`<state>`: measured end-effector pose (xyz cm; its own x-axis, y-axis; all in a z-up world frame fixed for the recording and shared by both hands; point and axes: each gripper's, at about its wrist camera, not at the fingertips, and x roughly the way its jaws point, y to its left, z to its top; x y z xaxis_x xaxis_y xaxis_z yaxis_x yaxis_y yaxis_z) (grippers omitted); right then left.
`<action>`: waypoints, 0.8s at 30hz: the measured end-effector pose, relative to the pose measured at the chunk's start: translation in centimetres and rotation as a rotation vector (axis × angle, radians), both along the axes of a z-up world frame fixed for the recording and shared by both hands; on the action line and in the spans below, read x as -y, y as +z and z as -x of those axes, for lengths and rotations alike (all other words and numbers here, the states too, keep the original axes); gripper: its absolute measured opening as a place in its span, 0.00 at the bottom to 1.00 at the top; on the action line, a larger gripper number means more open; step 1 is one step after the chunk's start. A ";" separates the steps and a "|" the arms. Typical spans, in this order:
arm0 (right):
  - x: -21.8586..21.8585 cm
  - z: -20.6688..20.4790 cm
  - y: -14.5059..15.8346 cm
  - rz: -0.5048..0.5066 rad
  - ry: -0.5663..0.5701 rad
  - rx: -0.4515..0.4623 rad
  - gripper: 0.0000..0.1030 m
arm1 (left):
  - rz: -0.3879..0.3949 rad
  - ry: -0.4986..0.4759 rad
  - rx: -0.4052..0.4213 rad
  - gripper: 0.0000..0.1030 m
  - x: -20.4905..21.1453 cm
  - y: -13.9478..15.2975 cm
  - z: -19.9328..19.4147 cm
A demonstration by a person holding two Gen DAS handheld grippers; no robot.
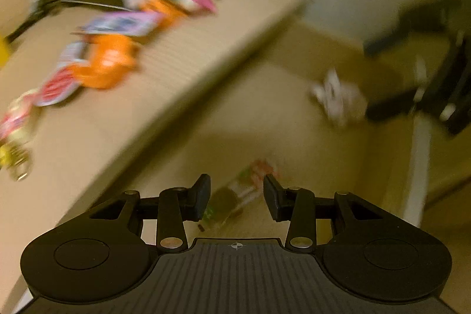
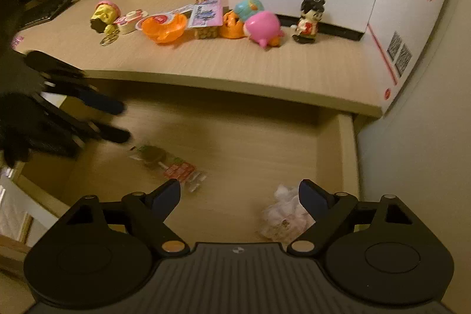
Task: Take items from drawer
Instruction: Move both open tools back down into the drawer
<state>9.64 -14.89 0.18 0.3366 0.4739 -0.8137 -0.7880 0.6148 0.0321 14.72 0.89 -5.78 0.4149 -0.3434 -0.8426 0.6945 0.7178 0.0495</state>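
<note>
lollipop (image 1: 235, 196) | between left fingers (image 1: 203, 196) | untouched, drawer (image 2: 338, 152)

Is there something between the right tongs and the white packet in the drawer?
Nothing visible is. The open right tongs hang just above the white packet, which lies by the right finger on the bare drawer floor.
</note>
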 end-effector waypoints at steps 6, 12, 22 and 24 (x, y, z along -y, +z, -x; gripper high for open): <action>0.0 0.7 -0.7 0.028 0.042 -0.026 0.86 | -0.134 -0.113 -0.023 0.43 2.1 -4.0 -1.4; 0.1 0.4 -1.3 0.043 0.037 -0.058 0.86 | -0.134 -0.114 -0.075 0.46 2.1 -5.7 -3.1; -3.0 -1.9 -3.3 0.211 0.035 -0.007 0.60 | -0.010 0.056 -0.161 0.40 0.7 -5.9 -5.3; -4.4 -3.0 -4.5 0.280 0.058 -0.020 0.54 | 0.002 0.102 -0.192 0.38 0.1 -5.8 -5.5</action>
